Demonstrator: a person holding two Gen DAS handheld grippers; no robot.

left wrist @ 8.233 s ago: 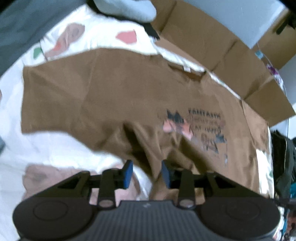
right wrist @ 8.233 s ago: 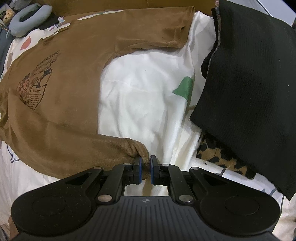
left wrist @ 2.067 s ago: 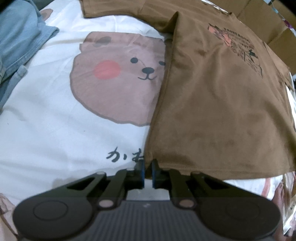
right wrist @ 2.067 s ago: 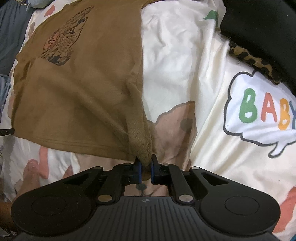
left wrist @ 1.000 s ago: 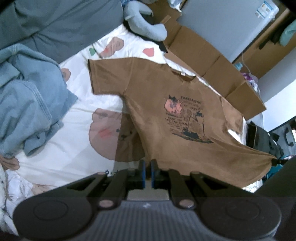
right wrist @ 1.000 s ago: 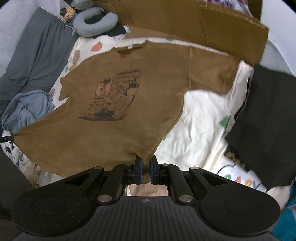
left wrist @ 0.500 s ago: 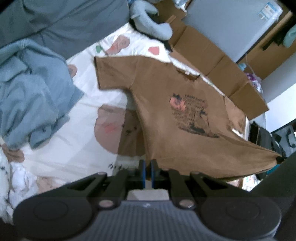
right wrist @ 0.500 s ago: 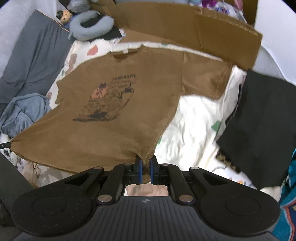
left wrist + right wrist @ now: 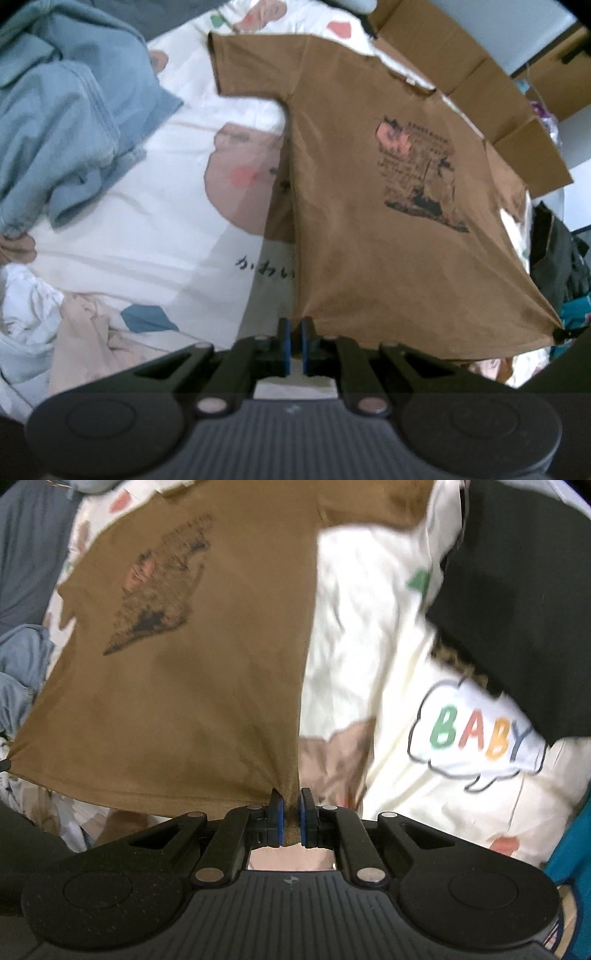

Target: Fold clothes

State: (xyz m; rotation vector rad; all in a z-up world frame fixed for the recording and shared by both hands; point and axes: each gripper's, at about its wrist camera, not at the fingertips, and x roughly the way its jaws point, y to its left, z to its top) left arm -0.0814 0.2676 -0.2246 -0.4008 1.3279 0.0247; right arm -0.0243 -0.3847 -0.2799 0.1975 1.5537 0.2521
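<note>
Where the white printed bedsheet (image 9: 155,236) with its cartoon bear face and coloured "BABY" speech bubble covers the bed, a brown short-sleeved cotton T-shirt (image 9: 369,229) with a dark and pink chest print hangs stretched above it, print side up, its collar end toward the flattened brown cardboard boxes (image 9: 480,74) at the far side and its hem lifted toward the cameras. Beside the shirt, on its left in the left wrist view, lies a crumpled light-blue denim garment (image 9: 66,122). On the opposite side, a folded black knit garment (image 9: 517,602) rests on the sheet, overlapping a leopard-patterned cloth whose edge shows beneath it. At one hem corner, the left gripper (image 9: 294,332) has its blue-padded jaws pressed together, pinching the fabric. At the other hem corner, the right gripper (image 9: 290,812) likewise clamps a bunched fold of the brown cloth between its pads.
</note>
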